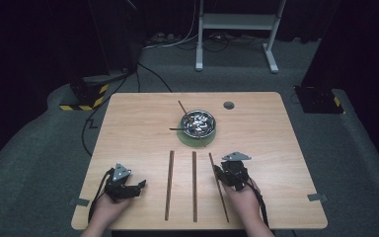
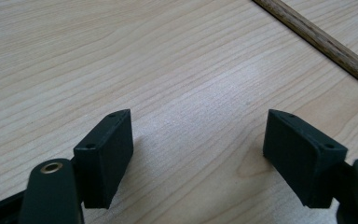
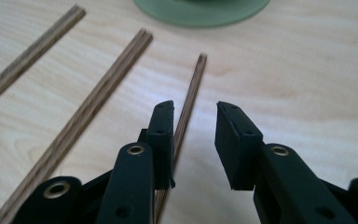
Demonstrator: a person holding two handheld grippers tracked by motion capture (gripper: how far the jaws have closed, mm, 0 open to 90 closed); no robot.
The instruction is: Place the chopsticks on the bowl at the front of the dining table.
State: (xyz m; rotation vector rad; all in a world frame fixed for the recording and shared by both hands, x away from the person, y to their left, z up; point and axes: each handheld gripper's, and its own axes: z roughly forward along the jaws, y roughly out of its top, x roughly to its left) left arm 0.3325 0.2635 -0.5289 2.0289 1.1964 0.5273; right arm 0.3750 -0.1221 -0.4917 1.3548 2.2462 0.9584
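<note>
Right gripper (image 1: 227,174): held in the person's right hand (image 1: 244,195) near the table's front edge, jaws apart with a narrow gap; in the right gripper view (image 3: 193,140) nothing is clamped.
Right stick (image 1: 218,186): thin wooden strip on the table, running away from the person; in the right gripper view (image 3: 186,107) it passes just under and beside the inner face of the left-hand jaw and runs on ahead of the tips; the pads do not press on it.
Middle stick (image 1: 194,185): lies beside the right stick, on the side of the gripper's left-hand jaw; seen again in the right gripper view (image 3: 93,107).
Left stick (image 1: 169,183): farthest from the right gripper, between the two grippers; in the right gripper view (image 3: 28,58).
Left gripper (image 1: 139,186): held in the left hand (image 1: 109,207), low over bare wood; in the left gripper view (image 2: 198,154) its jaws stand wide apart with nothing between them.
Stick near left gripper (image 2: 321,42): crosses ahead and to the right of the jaws, well clear of them.
Metal bowl (image 1: 198,123): well ahead of the right gripper, with dark thin rods lying across it.
Green mat (image 1: 183,138): under the bowl; its edge shows ahead of the right jaws (image 3: 205,11).
Table (image 1: 133,128): pale wood grain.
Writing: no brand, label or lettering can be read on anything.
</note>
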